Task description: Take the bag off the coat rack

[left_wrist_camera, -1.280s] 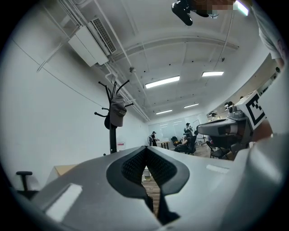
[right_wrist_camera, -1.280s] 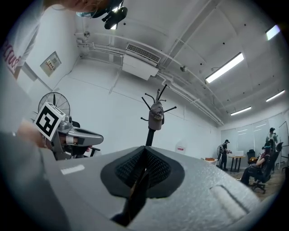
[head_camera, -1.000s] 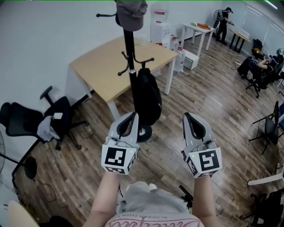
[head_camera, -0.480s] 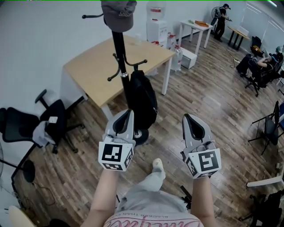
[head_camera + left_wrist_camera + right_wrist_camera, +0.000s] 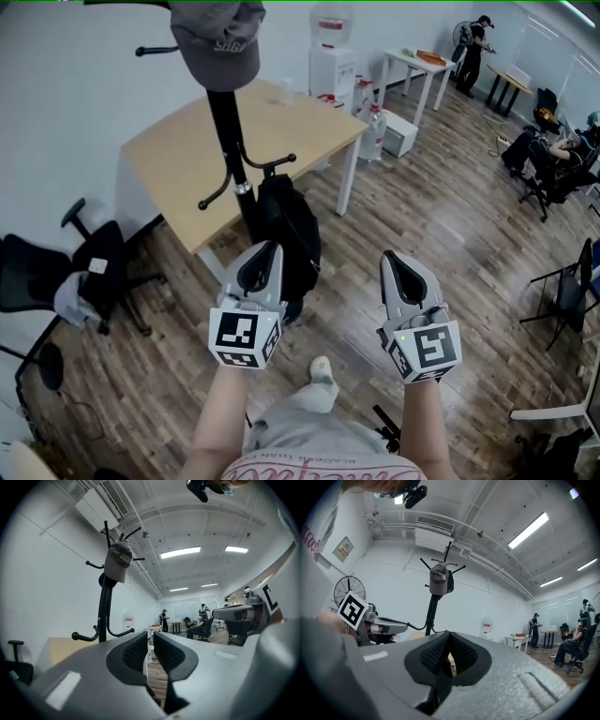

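Item 1, left gripper (image 5: pixel 269 247): a pale grey moulded shell is tapering to a rounded nose. Black ribbed pads (image 5: pixel 133 651) are lining its throat. A white marker cube (image 5: pixel 244 338) is sitting at its rear, showing black square patterns on each face.

Item 2, right gripper (image 5: pixel 388 256): it is showing the same grey shell, black ribbed lining (image 5: pixel 436 654) and a matching patterned cube (image 5: pixel 423 350).

Item 3, person: is wearing a white top (image 5: pixel 319 466) carrying pink lettering, grey trousers (image 5: pixel 300 422), a pale shoe (image 5: pixel 321 368) and a black head-mounted camera (image 5: pixel 415 495).
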Tool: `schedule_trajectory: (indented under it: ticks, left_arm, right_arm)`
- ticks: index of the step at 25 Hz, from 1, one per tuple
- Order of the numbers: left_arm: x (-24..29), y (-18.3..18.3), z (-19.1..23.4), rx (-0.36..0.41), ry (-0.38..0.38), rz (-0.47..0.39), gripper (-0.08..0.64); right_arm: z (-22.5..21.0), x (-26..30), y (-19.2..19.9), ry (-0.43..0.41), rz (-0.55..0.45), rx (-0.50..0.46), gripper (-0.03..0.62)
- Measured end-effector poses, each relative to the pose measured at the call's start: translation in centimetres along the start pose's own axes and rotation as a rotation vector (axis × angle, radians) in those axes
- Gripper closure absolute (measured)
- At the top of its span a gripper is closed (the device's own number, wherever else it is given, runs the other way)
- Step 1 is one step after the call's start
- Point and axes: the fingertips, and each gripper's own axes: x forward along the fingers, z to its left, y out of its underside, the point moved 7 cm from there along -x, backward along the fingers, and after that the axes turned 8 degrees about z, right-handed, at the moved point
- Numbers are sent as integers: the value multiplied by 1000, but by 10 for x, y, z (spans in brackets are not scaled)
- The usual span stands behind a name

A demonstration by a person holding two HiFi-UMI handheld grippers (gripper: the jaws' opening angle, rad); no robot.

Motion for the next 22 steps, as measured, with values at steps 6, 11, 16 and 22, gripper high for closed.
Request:
schedule_trajectory:
  ticks: [6, 11, 16, 22]
  left_arm:
    - [61, 18, 13, -52, -38, 44, 488]
    - [97, 30, 21, -72, -53, 82, 432]
    - [111, 34, 33, -74, -98, 93, 407]
    - [113, 38, 40, -57, -138, 115, 364]
  right_arm:
    - [-40, 64, 14, -67, 43, -6, 595]
    - [-68, 115, 19, -132, 52, 9, 594]
    - [-76, 155, 28, -213, 65, 48, 592]
    - [-69, 182, 41, -302, 85, 58, 588]
